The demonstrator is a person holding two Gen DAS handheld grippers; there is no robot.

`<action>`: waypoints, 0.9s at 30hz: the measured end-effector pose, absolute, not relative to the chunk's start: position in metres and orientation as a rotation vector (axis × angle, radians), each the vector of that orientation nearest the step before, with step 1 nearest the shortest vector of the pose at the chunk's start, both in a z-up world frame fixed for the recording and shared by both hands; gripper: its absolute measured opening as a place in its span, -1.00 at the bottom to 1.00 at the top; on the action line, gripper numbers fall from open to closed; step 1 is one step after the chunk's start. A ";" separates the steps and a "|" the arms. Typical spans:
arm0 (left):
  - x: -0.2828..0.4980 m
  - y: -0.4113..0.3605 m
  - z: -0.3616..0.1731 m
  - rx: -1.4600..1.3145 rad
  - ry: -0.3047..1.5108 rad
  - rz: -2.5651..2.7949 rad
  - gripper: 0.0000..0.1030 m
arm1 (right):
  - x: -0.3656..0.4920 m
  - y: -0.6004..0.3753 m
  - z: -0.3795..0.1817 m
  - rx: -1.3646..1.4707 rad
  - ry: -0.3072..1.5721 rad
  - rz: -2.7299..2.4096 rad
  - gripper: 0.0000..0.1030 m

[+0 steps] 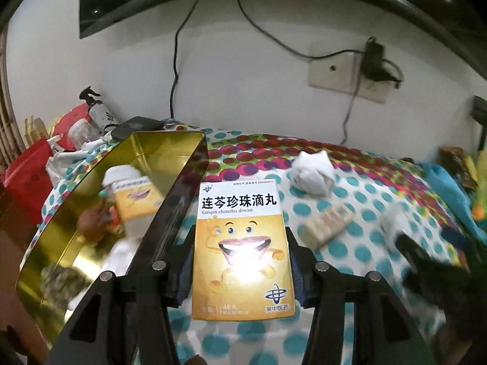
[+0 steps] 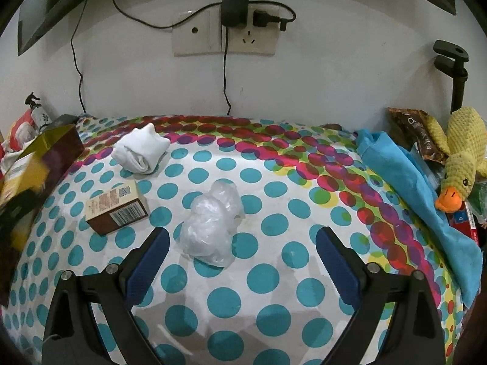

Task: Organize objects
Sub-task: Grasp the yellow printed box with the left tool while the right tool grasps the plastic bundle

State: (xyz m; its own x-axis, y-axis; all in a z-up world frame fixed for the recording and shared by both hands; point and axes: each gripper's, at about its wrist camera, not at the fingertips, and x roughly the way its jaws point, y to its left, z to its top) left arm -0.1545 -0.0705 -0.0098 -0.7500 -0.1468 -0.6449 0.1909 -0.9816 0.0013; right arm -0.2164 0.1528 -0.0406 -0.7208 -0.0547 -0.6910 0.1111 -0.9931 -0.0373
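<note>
The left gripper [image 1: 242,254] is clamped on the medicine box [image 1: 242,249], gripping its two long sides, so the box's long axis runs straight ahead toward twelve o'clock. The open gold tin [image 1: 100,200] lies just beside it at about ten o'clock, its near wall almost touching the box, so the left hand is the nearer one and a short swing leftward looks enough. The right gripper [image 2: 242,252] hangs spread and empty over the dotted tablecloth [image 2: 274,273], a crumpled plastic bag [image 2: 210,225] lying between its fingers at eleven o'clock.

Left hand-held gripper [image 1: 242,261] clamps yellow medicine box [image 1: 242,252] beside gold tin [image 1: 106,206].
</note>
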 end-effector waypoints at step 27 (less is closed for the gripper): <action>-0.104 -0.101 -0.019 1.033 0.121 -2.830 0.01 | -0.252 0.148 -0.052 1.245 0.045 -2.806 -0.44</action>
